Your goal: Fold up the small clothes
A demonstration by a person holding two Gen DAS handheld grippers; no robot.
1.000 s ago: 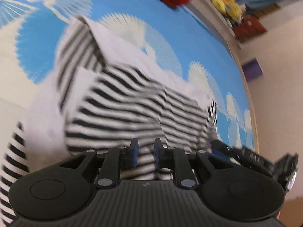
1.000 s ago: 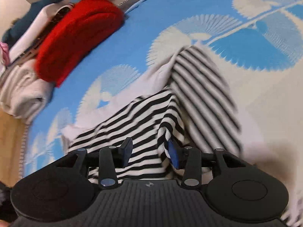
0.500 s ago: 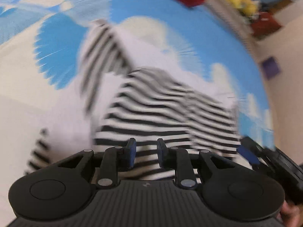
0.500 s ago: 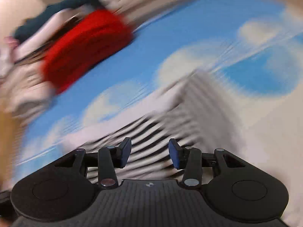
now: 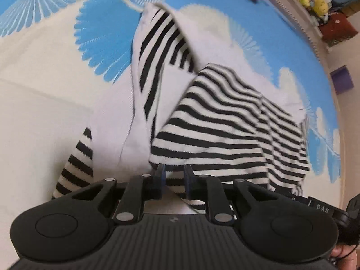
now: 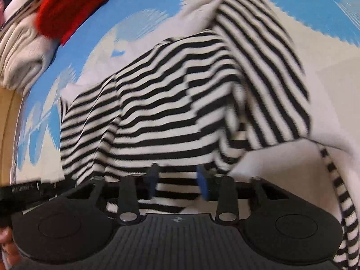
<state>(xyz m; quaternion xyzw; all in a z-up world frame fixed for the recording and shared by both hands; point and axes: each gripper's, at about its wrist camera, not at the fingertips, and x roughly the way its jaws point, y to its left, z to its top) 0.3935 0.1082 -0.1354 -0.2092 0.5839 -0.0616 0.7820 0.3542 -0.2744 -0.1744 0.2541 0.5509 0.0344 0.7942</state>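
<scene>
Both tongs, left gripper (image 5: 174, 181) and right gripper (image 6: 177, 183), are closing on the striped garment's (image 5: 225, 121) near hem. It lies rumpled and half-folded on the blue-and-white bedspread (image 5: 45, 67); the red garment (image 6: 65, 11) waits beyond.

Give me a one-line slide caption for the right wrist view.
Right gripper closing over the hem of a black-and-white striped garment on a blue-and-white patterned cloth.

Bed cover (image 5: 56, 72), blue and cream fan print, carries everything. Striped black-and-white garment (image 5: 225, 130) lies crumpled near centre. Red folded item (image 6: 74, 6) at far edge, cream knit bundle (image 6: 20, 51) touching it, left.
</scene>
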